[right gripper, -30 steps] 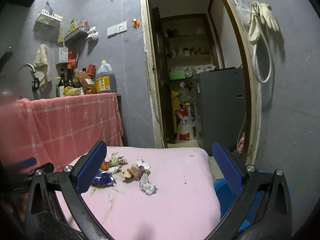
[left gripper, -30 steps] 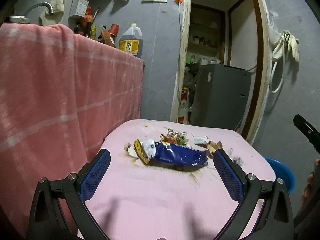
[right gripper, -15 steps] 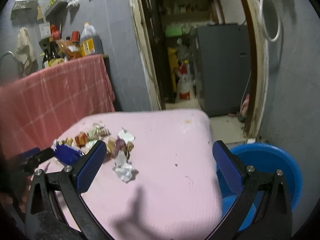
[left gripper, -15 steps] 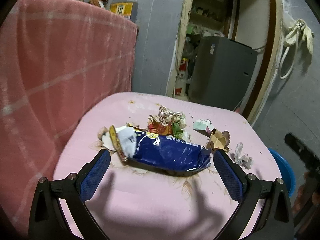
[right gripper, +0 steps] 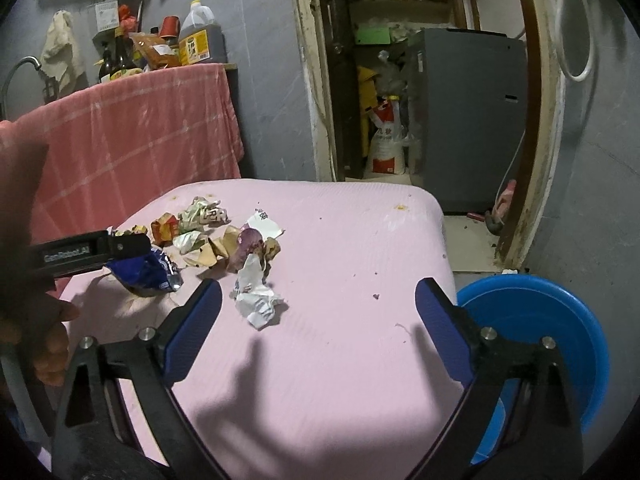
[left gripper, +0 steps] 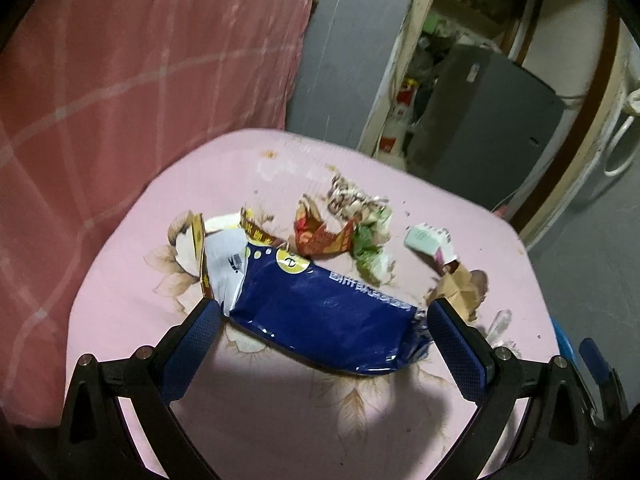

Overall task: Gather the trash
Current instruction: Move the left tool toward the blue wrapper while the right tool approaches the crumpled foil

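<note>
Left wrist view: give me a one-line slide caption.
Open left tool straddles a blue snack bag among crumpled wrappers on a pink table.

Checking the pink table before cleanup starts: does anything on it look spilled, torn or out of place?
Yes. Litter is strewn over the pink tablecloth: a torn-open blue snack bag, a crumpled white wrapper, a red-and-yellow wrapper and brown paper scraps. Small crumbs and specks dot the cloth beyond the pile.

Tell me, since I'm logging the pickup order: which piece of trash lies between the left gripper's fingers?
The big glossy blue snack bag; the crumpled wrappers lie farther back on the pink cloth.
</note>
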Demonstrator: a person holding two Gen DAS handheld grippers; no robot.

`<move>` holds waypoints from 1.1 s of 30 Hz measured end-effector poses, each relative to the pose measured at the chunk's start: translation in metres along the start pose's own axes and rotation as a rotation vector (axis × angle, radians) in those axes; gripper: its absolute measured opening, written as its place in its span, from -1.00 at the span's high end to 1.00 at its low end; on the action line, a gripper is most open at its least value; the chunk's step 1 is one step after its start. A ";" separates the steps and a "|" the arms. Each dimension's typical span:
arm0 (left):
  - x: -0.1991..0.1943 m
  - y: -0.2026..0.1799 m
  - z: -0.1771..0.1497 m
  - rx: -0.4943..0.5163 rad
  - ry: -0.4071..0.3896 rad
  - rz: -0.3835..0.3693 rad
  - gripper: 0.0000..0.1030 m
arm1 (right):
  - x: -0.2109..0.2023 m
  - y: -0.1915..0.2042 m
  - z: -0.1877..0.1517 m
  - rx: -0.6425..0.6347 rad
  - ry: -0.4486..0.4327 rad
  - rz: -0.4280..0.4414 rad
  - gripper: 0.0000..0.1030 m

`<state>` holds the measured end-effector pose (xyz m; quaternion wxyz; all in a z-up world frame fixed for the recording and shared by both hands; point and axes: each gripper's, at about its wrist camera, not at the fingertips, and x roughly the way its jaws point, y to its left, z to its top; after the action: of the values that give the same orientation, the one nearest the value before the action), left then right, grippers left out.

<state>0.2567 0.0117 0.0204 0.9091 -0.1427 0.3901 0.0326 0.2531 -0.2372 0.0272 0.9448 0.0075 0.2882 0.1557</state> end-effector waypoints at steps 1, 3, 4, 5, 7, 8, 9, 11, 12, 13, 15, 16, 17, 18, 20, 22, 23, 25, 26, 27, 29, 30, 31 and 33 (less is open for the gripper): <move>0.000 0.000 -0.001 -0.001 0.006 0.004 -0.95 | 0.001 -0.001 0.000 0.002 0.007 0.004 -0.85; 0.000 0.003 -0.002 0.002 0.011 0.006 -0.95 | 0.003 0.000 -0.001 0.005 0.018 0.013 -0.84; -0.002 0.003 -0.005 0.004 0.013 0.004 -0.95 | 0.005 0.000 -0.002 0.006 0.024 0.018 -0.84; -0.003 0.007 -0.007 0.005 0.017 0.003 -0.95 | 0.006 0.001 -0.002 0.007 0.028 0.021 -0.83; -0.003 0.011 -0.011 0.003 0.024 -0.003 -0.95 | 0.008 0.002 -0.003 0.007 0.039 0.033 -0.81; -0.004 0.015 -0.013 0.002 0.028 -0.008 -0.95 | 0.010 0.004 -0.003 0.005 0.046 0.040 -0.79; -0.004 0.017 -0.014 0.001 0.032 -0.012 -0.95 | 0.011 0.005 -0.003 0.005 0.055 0.048 -0.74; -0.004 0.022 -0.016 -0.003 0.033 -0.025 -0.91 | 0.017 0.007 -0.004 0.009 0.081 0.071 -0.64; -0.006 0.025 -0.018 -0.001 0.032 -0.031 -0.91 | 0.021 0.009 -0.004 0.010 0.099 0.084 -0.54; -0.007 0.026 -0.019 0.001 0.030 -0.039 -0.91 | 0.025 0.011 -0.004 0.009 0.118 0.097 -0.48; -0.012 0.027 -0.020 0.007 0.019 -0.056 -0.91 | 0.031 0.016 -0.004 -0.001 0.141 0.109 -0.32; -0.013 0.028 -0.020 0.007 0.015 -0.066 -0.91 | 0.035 0.020 -0.004 -0.011 0.154 0.113 -0.28; -0.014 0.029 -0.021 0.005 0.010 -0.078 -0.91 | 0.037 0.023 -0.004 -0.018 0.161 0.116 -0.19; -0.014 0.028 -0.020 0.002 0.009 -0.082 -0.91 | 0.041 0.026 -0.004 -0.030 0.174 0.121 -0.09; -0.014 0.029 -0.019 -0.007 0.010 -0.101 -0.91 | 0.047 0.032 -0.005 -0.052 0.194 0.127 0.11; -0.015 0.029 -0.019 -0.017 0.015 -0.122 -0.91 | 0.050 0.037 -0.006 -0.069 0.201 0.126 0.25; -0.016 0.030 -0.019 -0.021 0.014 -0.137 -0.91 | 0.050 0.038 -0.006 -0.076 0.200 0.130 0.32; -0.019 0.029 -0.020 -0.021 0.012 -0.156 -0.91 | 0.049 0.038 -0.007 -0.078 0.194 0.133 0.52; -0.022 0.029 -0.021 -0.020 0.011 -0.166 -0.91 | 0.048 0.036 -0.008 -0.077 0.191 0.133 0.65; -0.024 0.030 -0.023 -0.019 0.007 -0.177 -0.91 | 0.047 0.036 -0.008 -0.075 0.189 0.134 0.67; -0.029 0.030 -0.026 -0.014 -0.001 -0.183 -0.91 | 0.045 0.033 -0.008 -0.067 0.182 0.136 0.72; -0.031 0.030 -0.028 -0.009 -0.010 -0.179 -0.91 | 0.044 0.033 -0.008 -0.065 0.177 0.132 0.76; -0.033 0.030 -0.029 -0.003 -0.019 -0.170 -0.91 | 0.042 0.032 -0.008 -0.063 0.173 0.130 0.77; -0.037 0.032 -0.030 0.008 -0.041 -0.148 -0.91 | 0.040 0.031 -0.008 -0.060 0.164 0.128 0.79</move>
<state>0.2044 0.0359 0.0195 0.9173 -0.1668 0.3600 -0.0334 0.2707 -0.1966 0.0020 0.9059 -0.0152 0.3589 0.2243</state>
